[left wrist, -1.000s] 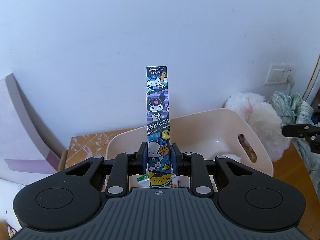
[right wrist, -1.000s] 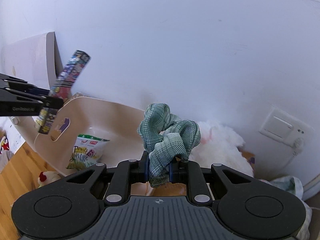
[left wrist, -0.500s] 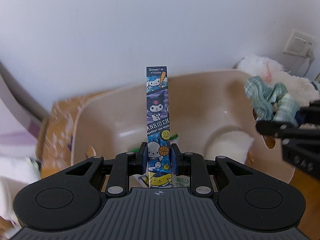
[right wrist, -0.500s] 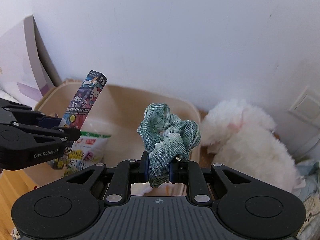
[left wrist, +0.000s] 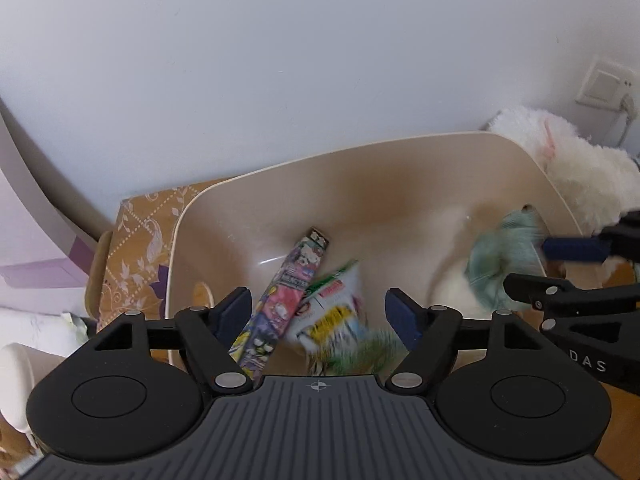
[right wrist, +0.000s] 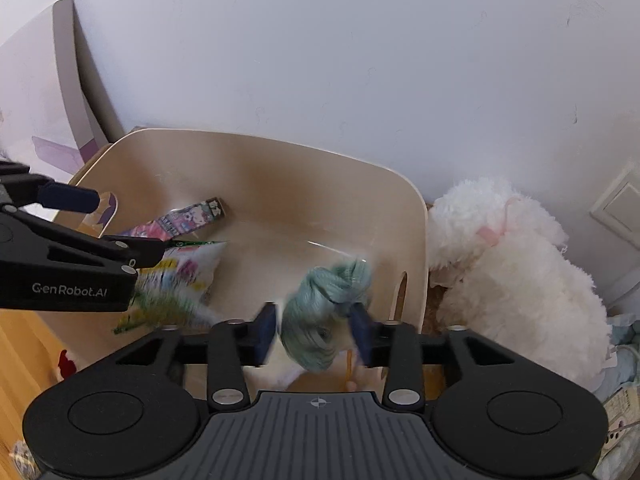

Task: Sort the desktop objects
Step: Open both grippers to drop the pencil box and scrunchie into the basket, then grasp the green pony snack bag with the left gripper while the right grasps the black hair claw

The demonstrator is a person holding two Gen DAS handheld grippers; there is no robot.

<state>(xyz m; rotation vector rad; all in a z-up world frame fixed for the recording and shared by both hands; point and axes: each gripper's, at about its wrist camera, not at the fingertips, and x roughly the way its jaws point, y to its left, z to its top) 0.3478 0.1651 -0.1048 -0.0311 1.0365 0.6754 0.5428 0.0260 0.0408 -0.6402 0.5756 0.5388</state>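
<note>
Both grippers were opening over the beige bin point(left wrist: 400, 152).

The left gripper point(left wrist: 318, 312) spread wide, its pen box point(left wrist: 284, 300) loose inside; the right gripper point(right wrist: 316, 330) parted around the green scrunchie point(right wrist: 324, 308), blurred, contact unclear.

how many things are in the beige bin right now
4 visible in the beige bin: cartoon pen box, snack packet, green scrunchie dropping between the right gripper's opening jaws, something white. More may be hidden.
</note>
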